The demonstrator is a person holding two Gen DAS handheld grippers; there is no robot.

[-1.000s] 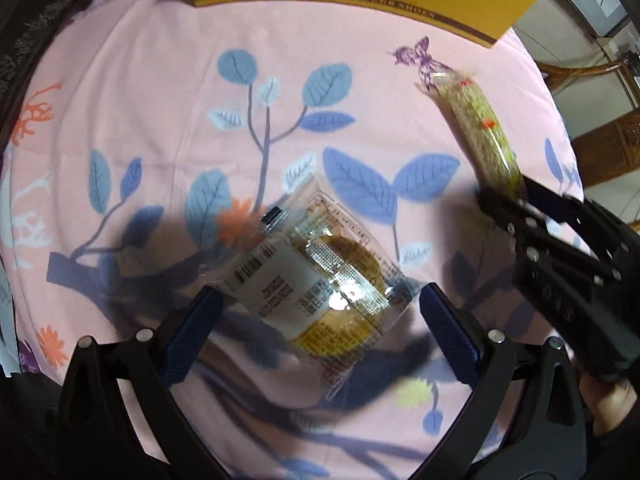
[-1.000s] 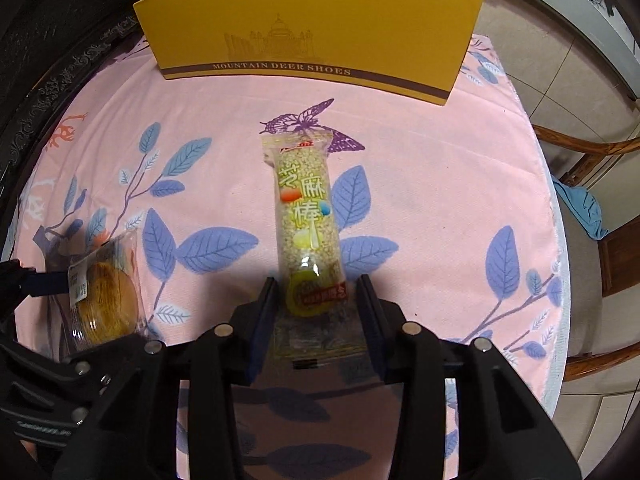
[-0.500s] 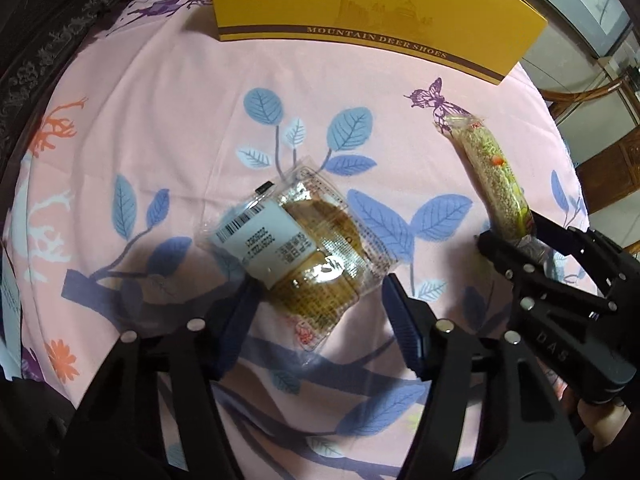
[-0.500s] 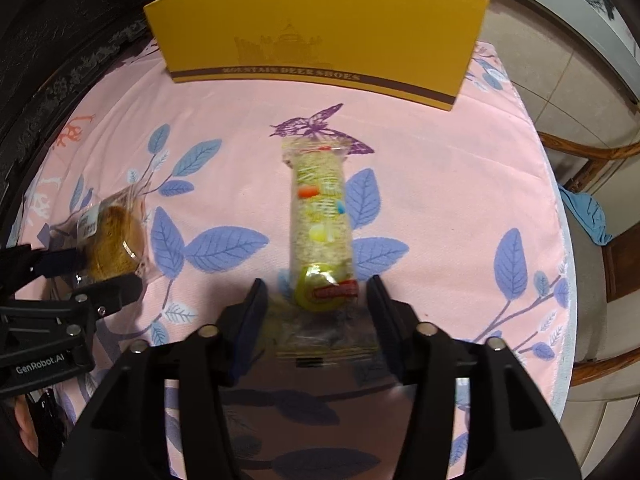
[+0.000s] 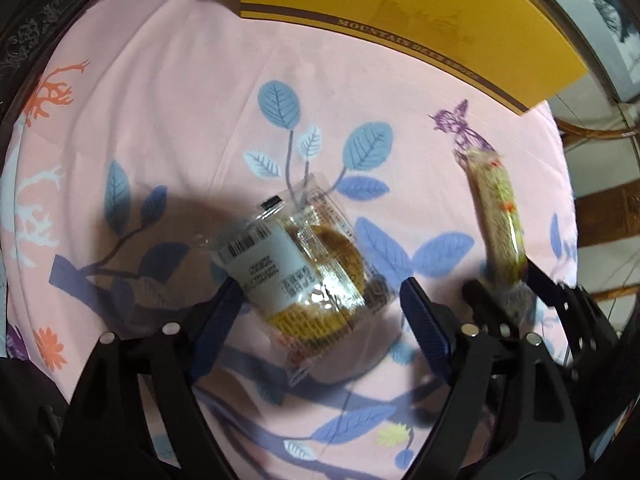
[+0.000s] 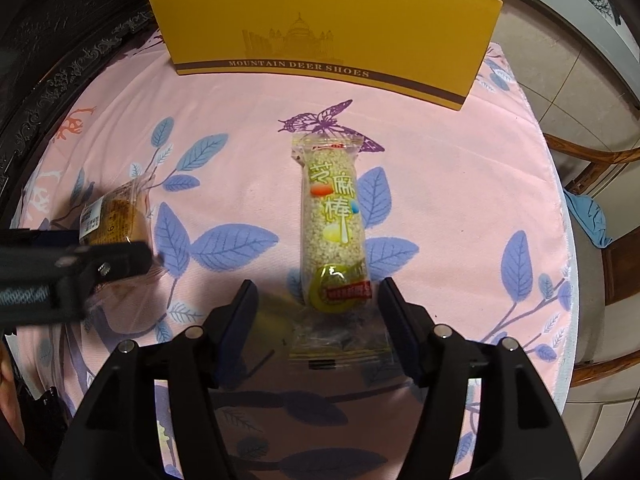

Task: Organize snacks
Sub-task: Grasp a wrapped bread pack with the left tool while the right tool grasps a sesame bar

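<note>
The sesame stick (image 6: 334, 226), a long clear-wrapped bar with green and red print at its near end, lies flat on the pink floral cloth of the worktop (image 6: 460, 184), pointing from the near edge toward the far side, with its far tip on a purple butterfly print. Its near end sits between the jaws of the right tool (image 6: 318, 314), which have just been opening and now stand apart with a clear gap on either side of the wrapper, so nothing is gripped. To the left, the wrapped round cake (image 5: 298, 276) with its white barcode label rests on the same cloth between the blue pads of the left tool (image 5: 316, 316); those jaws too have just been widening, and the packet lies loose between them, though the left pad looks very close to the label's edge. At the far edge of the cloth stands the yellow shoe box (image 6: 326, 26) (printed MOUNTAIN DEER SHOES), the likely place for the snacks. The step in hand looks like the pick-up of both snacks, not yet made. Next, each tool would need to settle lower and square itself over its packet, then close gently; the slick, crinkly wrappers could slip or twist if pinched only at a sealed end.
</note>
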